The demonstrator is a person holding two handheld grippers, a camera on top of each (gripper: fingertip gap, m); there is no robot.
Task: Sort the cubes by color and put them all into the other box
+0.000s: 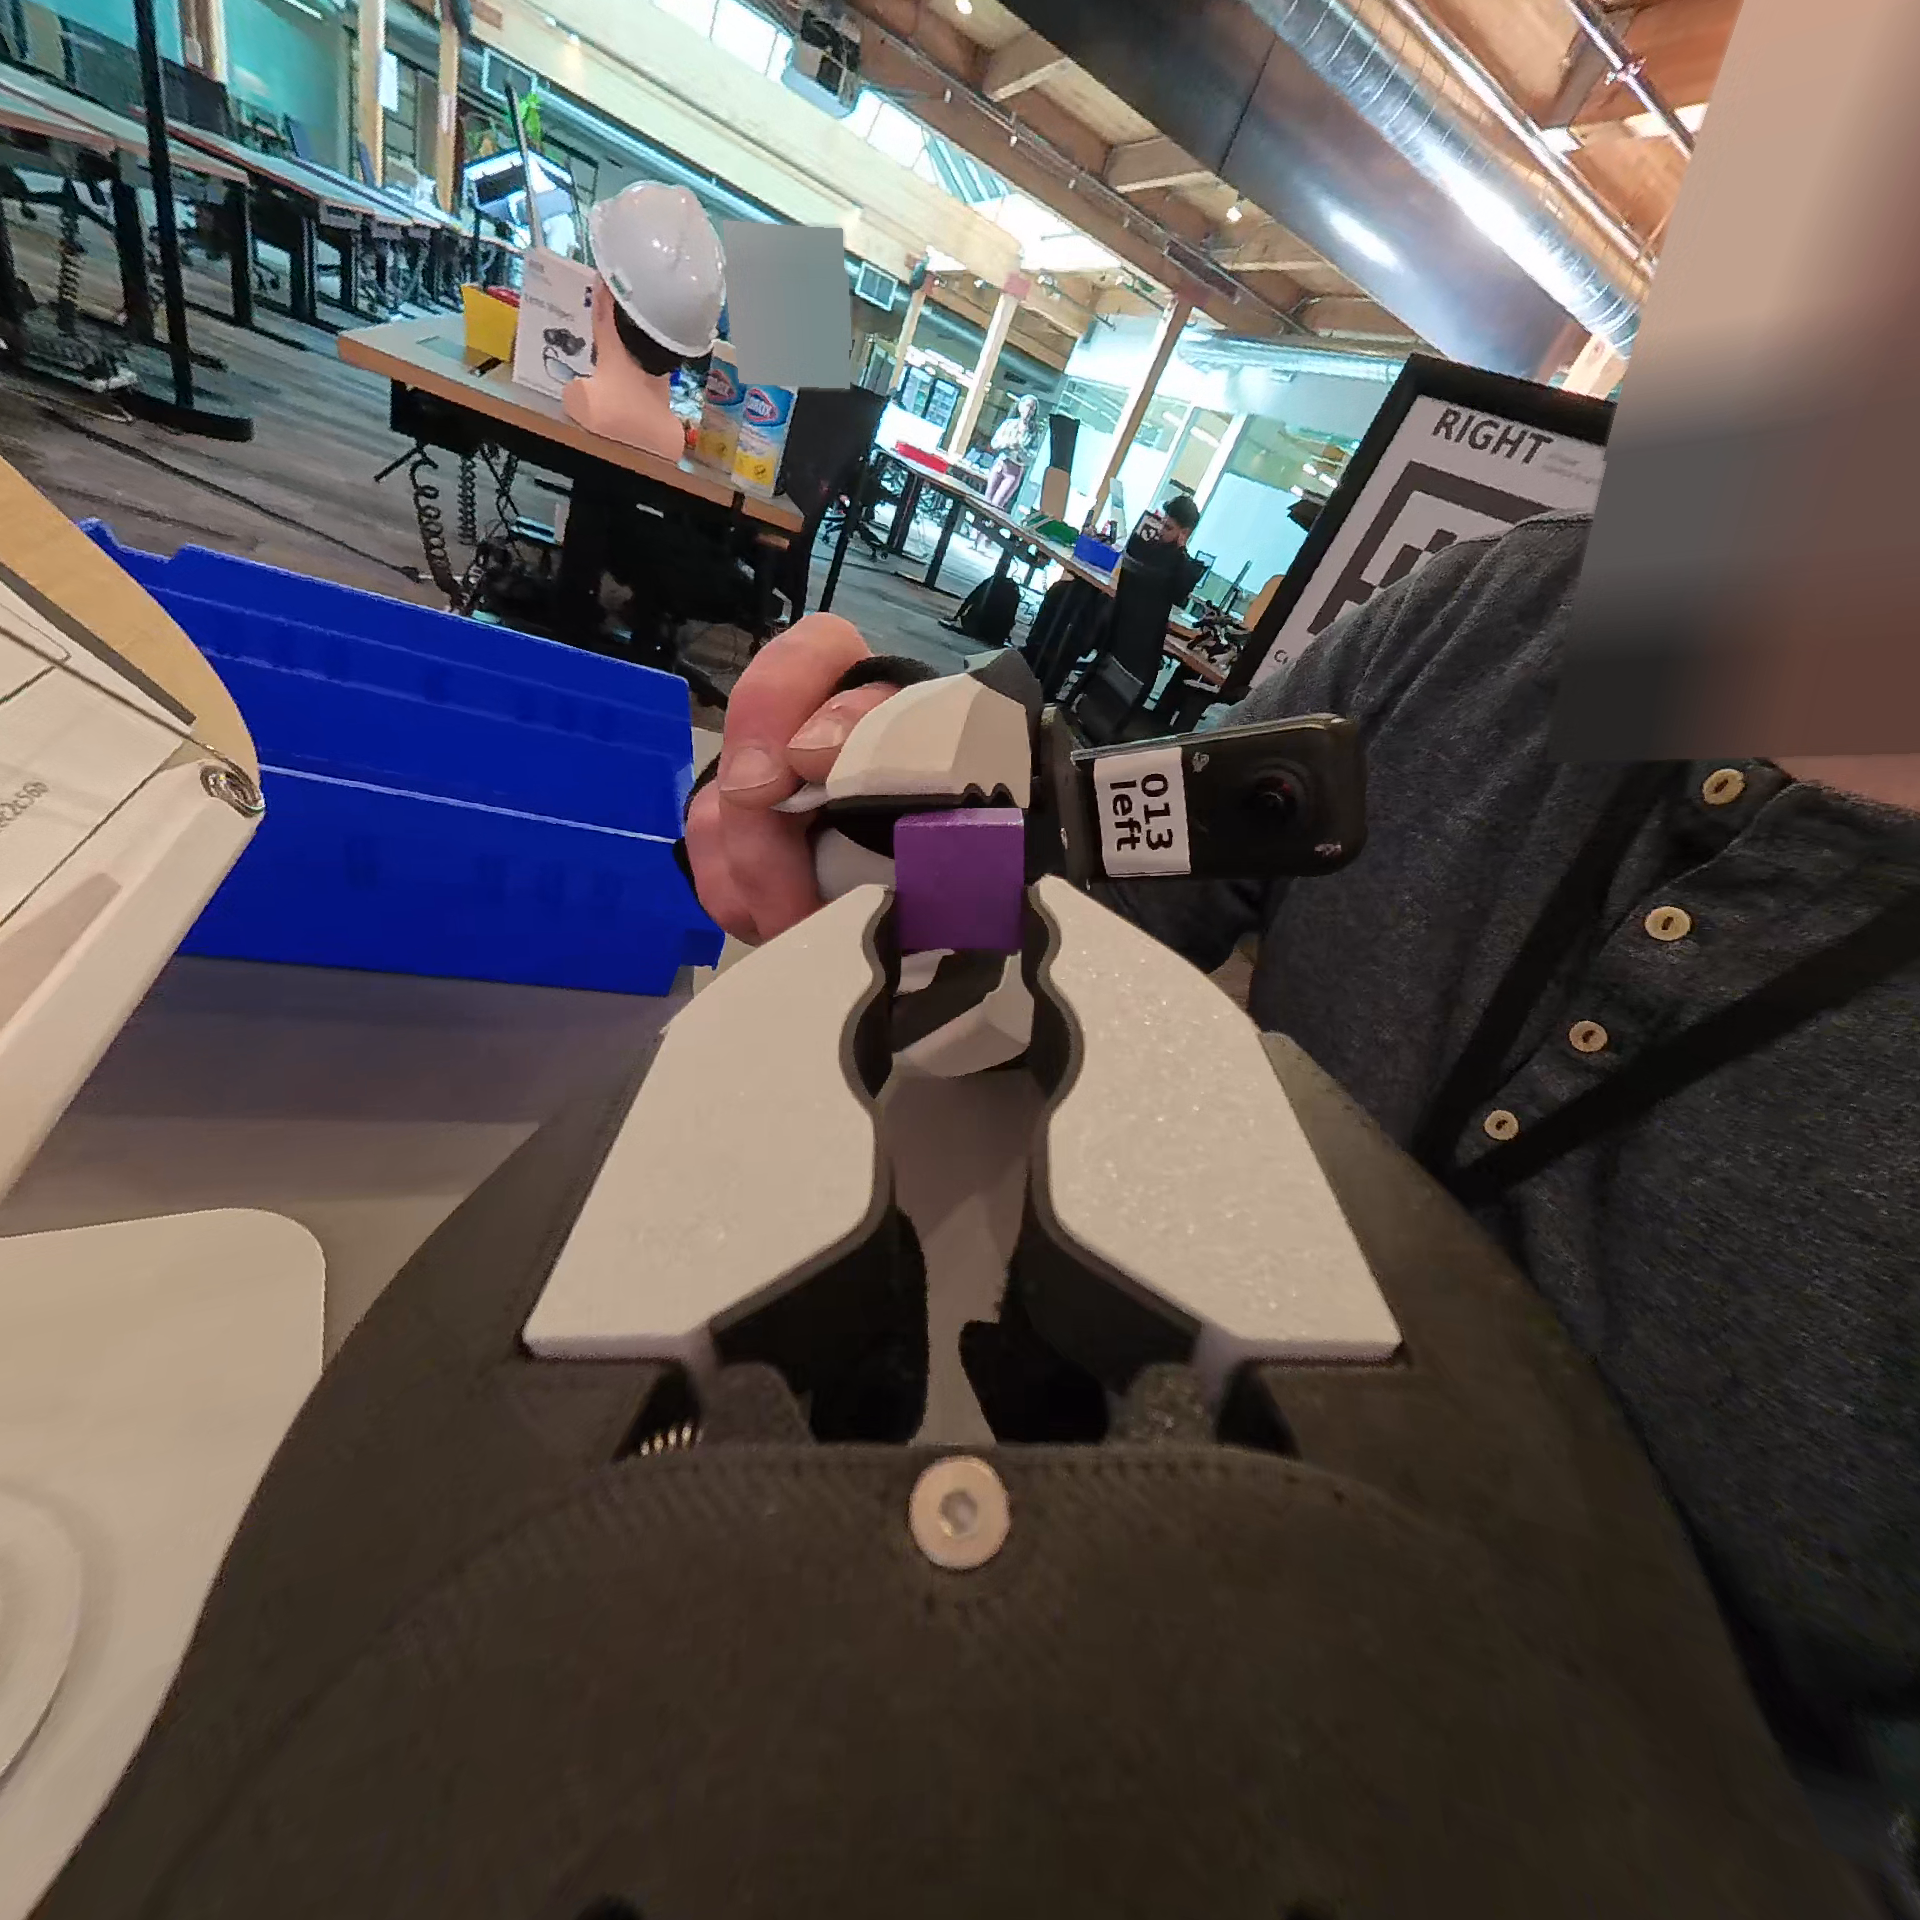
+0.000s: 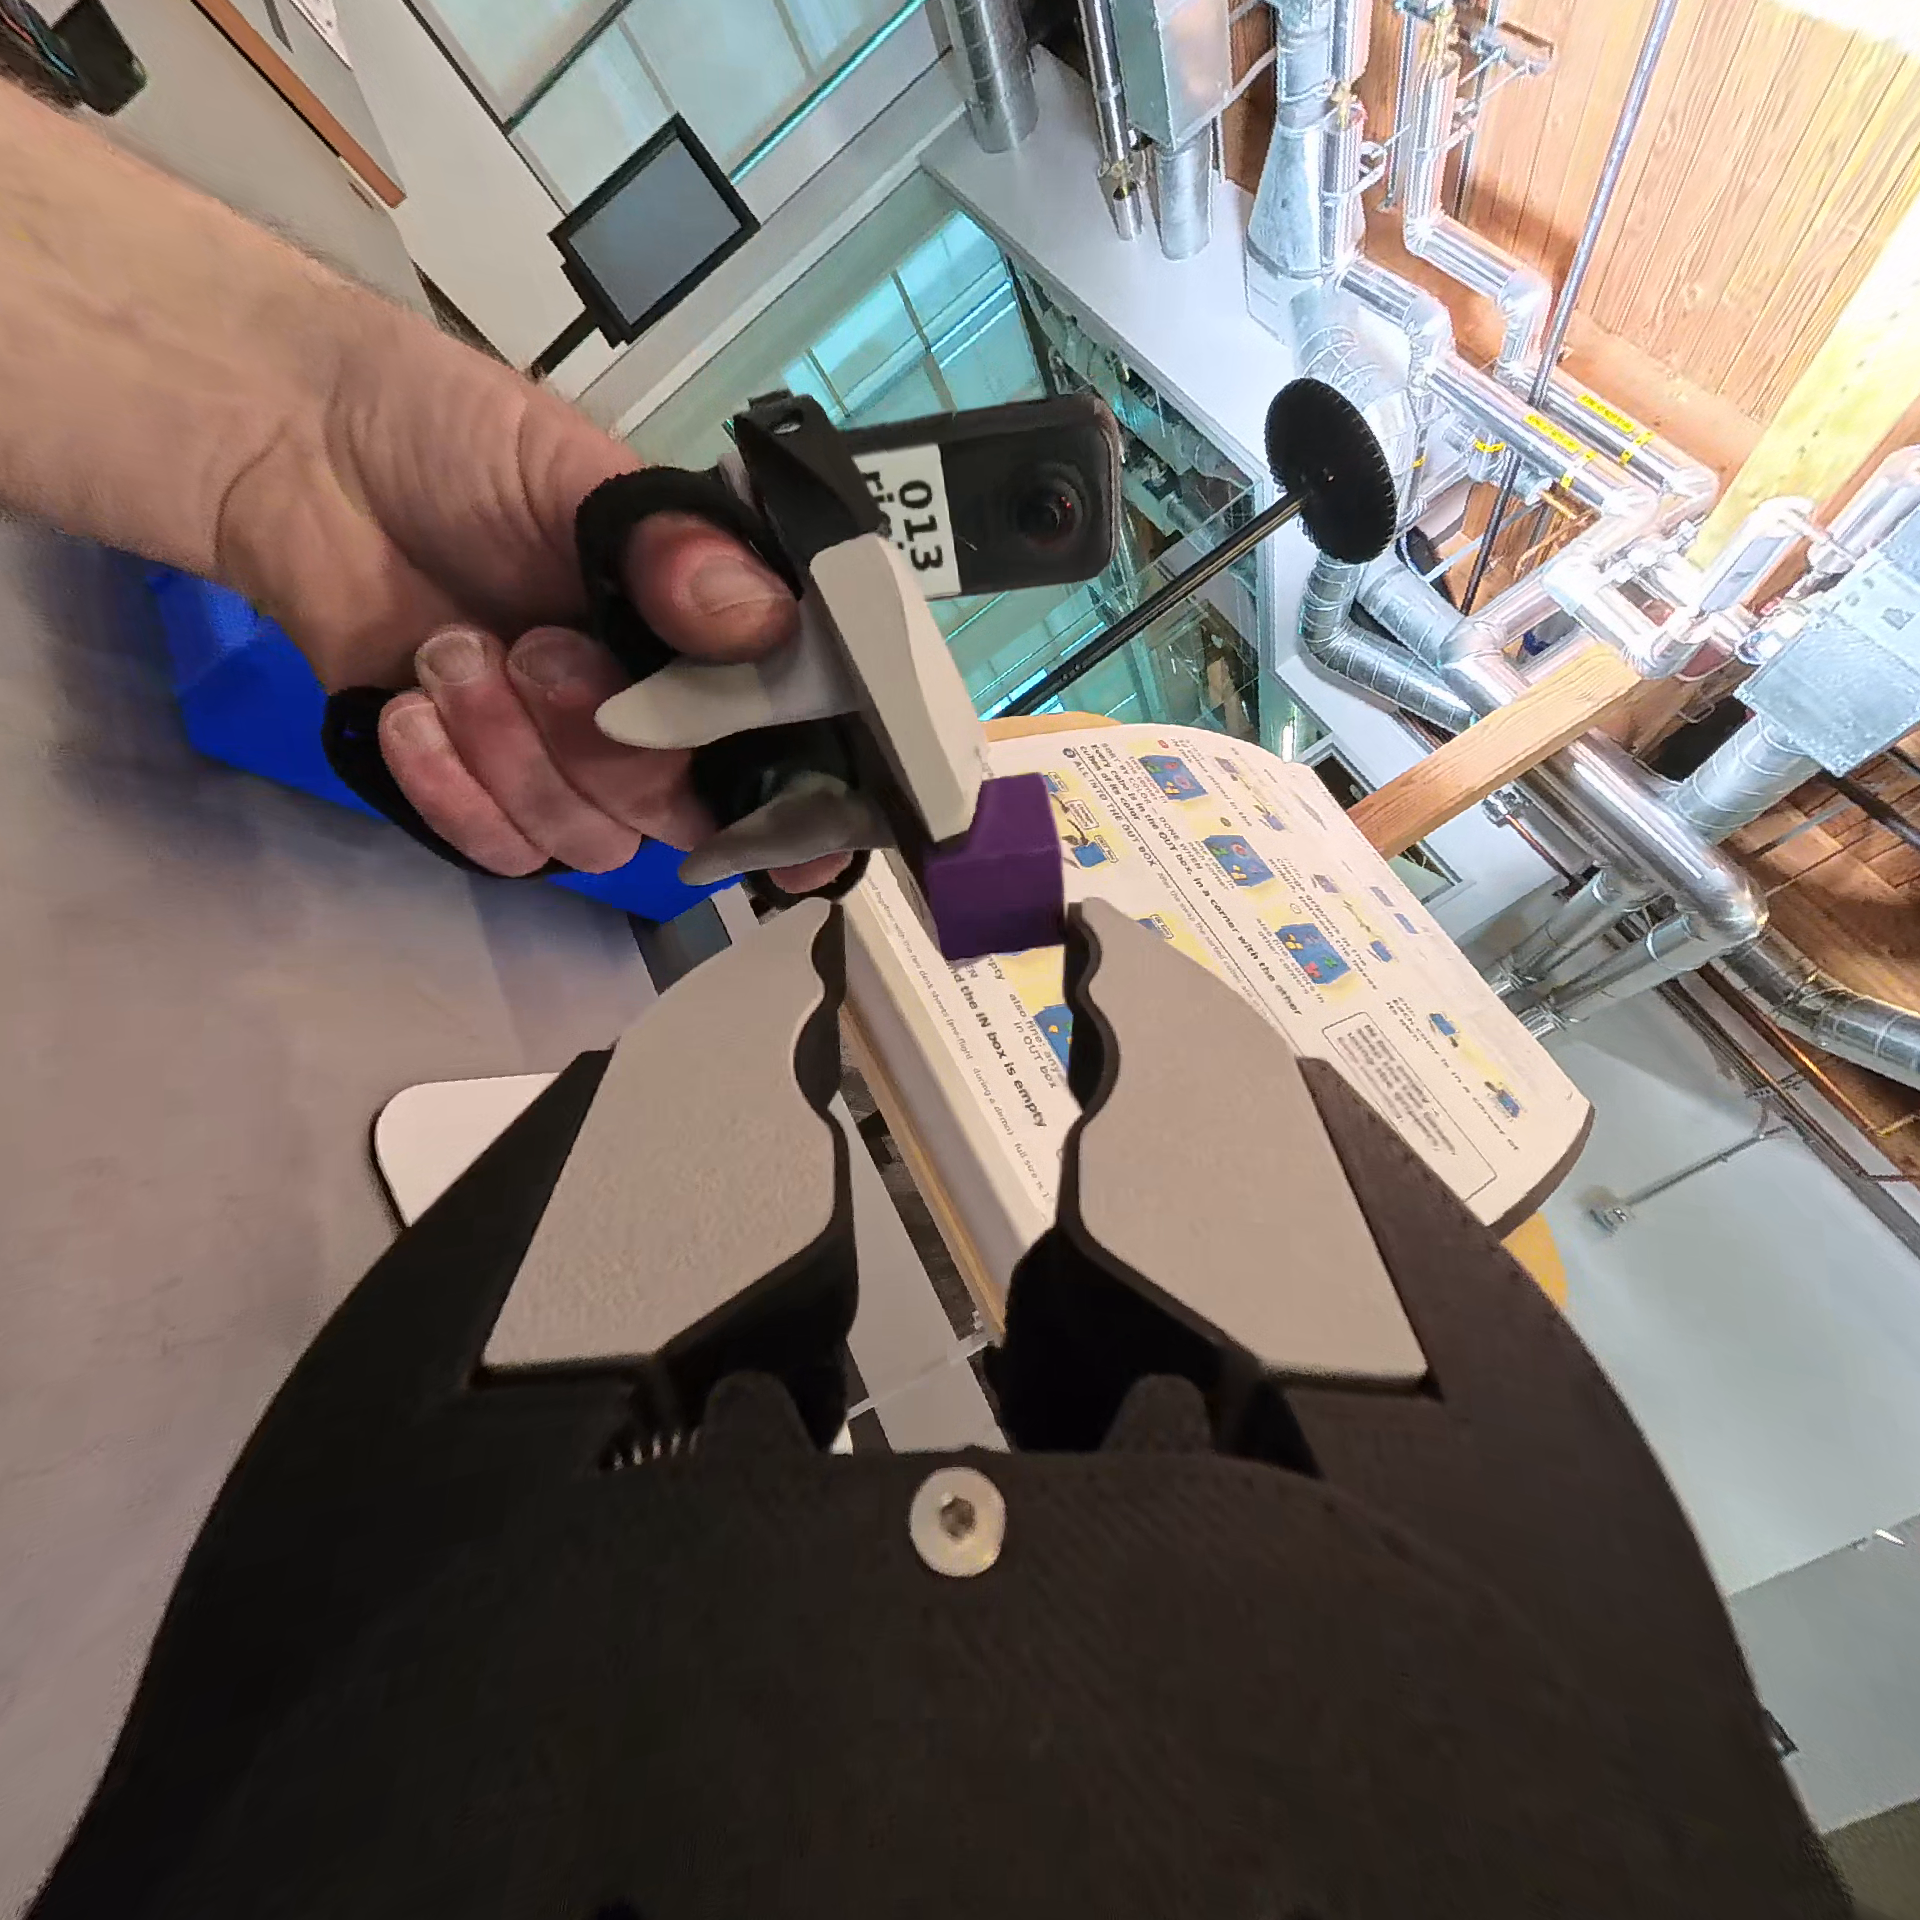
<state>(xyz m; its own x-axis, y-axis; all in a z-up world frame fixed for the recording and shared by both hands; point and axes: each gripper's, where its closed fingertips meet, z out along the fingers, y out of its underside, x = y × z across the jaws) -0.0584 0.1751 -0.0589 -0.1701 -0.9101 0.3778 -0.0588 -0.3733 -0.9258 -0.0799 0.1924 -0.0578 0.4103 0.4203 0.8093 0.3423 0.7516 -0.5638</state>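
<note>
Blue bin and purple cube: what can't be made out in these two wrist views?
- Blue bin contents: left wrist view, hidden behind its own wall.
- Blue bin in the right wrist view: mostly behind the left hand.
- Purple cube side faces: left wrist view, covered by that view's own fingertips.
- Second box: in neither view.

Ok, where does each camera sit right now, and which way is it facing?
Left wrist view: on the left tongs, looking level across the room. Its fingers grip the purple cube. Beyond are the right tongs, the right hand and the blue box.
Right wrist view: on the right tongs, tilted up toward ceiling pipes and the instruction sheet. The left hand shows.
Shared: cube, both tongs, blue box. The cameras face each other.
</note>
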